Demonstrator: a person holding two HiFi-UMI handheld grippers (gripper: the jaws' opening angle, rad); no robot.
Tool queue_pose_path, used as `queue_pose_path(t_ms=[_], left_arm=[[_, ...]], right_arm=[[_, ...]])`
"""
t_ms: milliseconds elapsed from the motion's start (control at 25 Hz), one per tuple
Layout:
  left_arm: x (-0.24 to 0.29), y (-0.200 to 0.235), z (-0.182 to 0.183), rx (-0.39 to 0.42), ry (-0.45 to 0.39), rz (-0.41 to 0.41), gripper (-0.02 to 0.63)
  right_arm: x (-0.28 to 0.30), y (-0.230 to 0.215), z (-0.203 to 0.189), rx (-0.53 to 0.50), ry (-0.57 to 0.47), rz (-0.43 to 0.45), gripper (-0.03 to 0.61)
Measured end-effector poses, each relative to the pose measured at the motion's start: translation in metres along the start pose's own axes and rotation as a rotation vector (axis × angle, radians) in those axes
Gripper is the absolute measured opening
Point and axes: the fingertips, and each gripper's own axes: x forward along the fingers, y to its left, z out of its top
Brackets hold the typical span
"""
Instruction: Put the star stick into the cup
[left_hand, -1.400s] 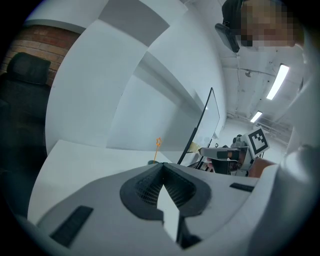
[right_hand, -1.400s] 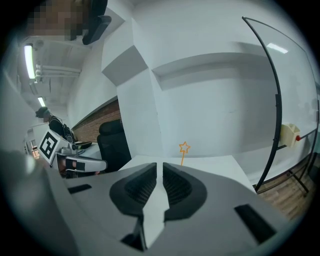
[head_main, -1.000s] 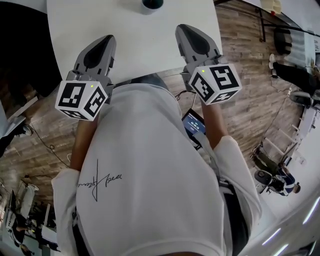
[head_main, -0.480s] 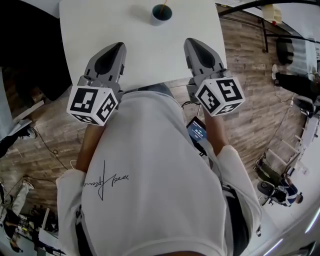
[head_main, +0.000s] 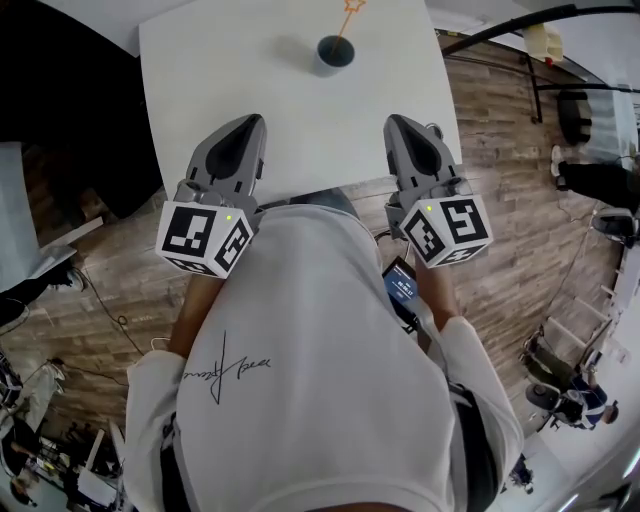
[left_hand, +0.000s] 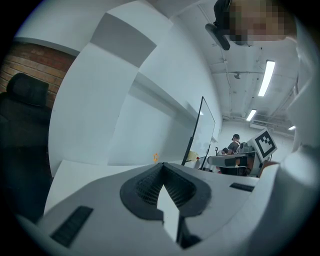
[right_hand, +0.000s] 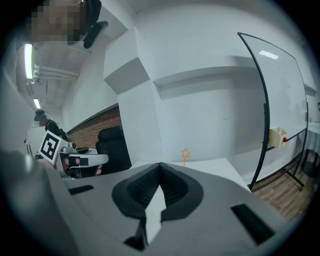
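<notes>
Closest in, both grippers hang over the near edge of the table (head_main: 300, 130), just in front of the person's white shirt (head_main: 320, 330). Left gripper (head_main: 252, 122): fingers (left_hand: 146, 186) pressed together, nothing between them. Right gripper (head_main: 398, 122): same deal, tips meeting, empty. They're well apart from each other, and neither is touching anything that sits on the table.

Further out, toward the far edge, sits the dark cup (head_main: 334, 55). The orange star stick (head_main: 351, 7) looks like it's already standing in it, leaning out over the far rim with the star on top. In the right gripper view the star pokes up above the gripper's body, which fits. So I'd call the job done, or near enough.

What could go wrong from here: the stick is long and leaning, and the cup looks small and probably light. A bump to the table or a gripper swung forward carelessly could tip the cup or flick the stick out. And if a regrab is needed, going in with the fingers together would just shove it over.
</notes>
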Motion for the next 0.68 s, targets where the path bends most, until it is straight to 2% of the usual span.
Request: queue_pose_path(t_ms=[680], left_arm=[[-0.009, 0.009, -0.004, 0.008, 0.003, 0.07, 0.008]], right_arm=[[-0.026, -0.014, 0.002, -0.016, -0.017, -0.102, 0.008]])
